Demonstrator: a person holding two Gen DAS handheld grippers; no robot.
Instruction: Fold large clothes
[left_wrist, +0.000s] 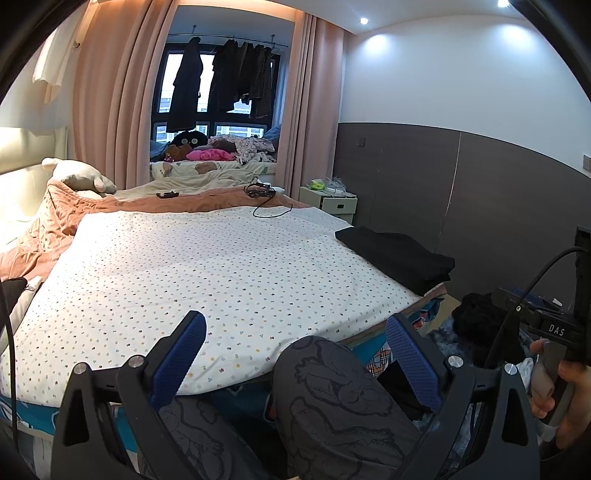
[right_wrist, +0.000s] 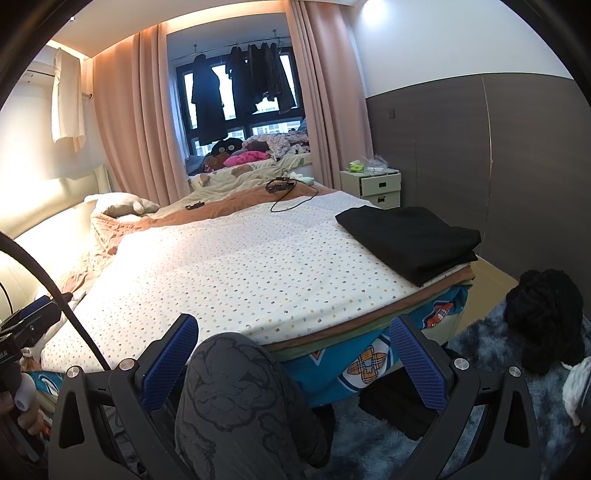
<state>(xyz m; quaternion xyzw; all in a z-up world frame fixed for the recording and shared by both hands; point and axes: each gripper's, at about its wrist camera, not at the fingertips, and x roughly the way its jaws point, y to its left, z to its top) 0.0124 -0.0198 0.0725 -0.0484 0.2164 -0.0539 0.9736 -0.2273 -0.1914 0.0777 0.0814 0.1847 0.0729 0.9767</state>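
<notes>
A folded stack of black clothes (left_wrist: 399, 254) (right_wrist: 410, 236) lies on the near right corner of the bed. A crumpled black garment (left_wrist: 476, 317) (right_wrist: 543, 317) sits on the floor to the right of the bed. My left gripper (left_wrist: 295, 317) is open and holds nothing, hovering over the bed's near edge above a knee in grey patterned trousers (left_wrist: 332, 380). My right gripper (right_wrist: 294, 319) is also open and holds nothing, with the same kind of trouser knee (right_wrist: 236, 387) between its fingers' bases. Neither gripper touches any clothing.
The bed's white dotted sheet (left_wrist: 221, 258) (right_wrist: 240, 266) spreads flat ahead. A black cable with small devices (left_wrist: 262, 192) (right_wrist: 280, 184) lies at its far end. A nightstand (right_wrist: 373, 184) stands by the right wall. A blue shaggy rug (right_wrist: 472, 354) covers the floor.
</notes>
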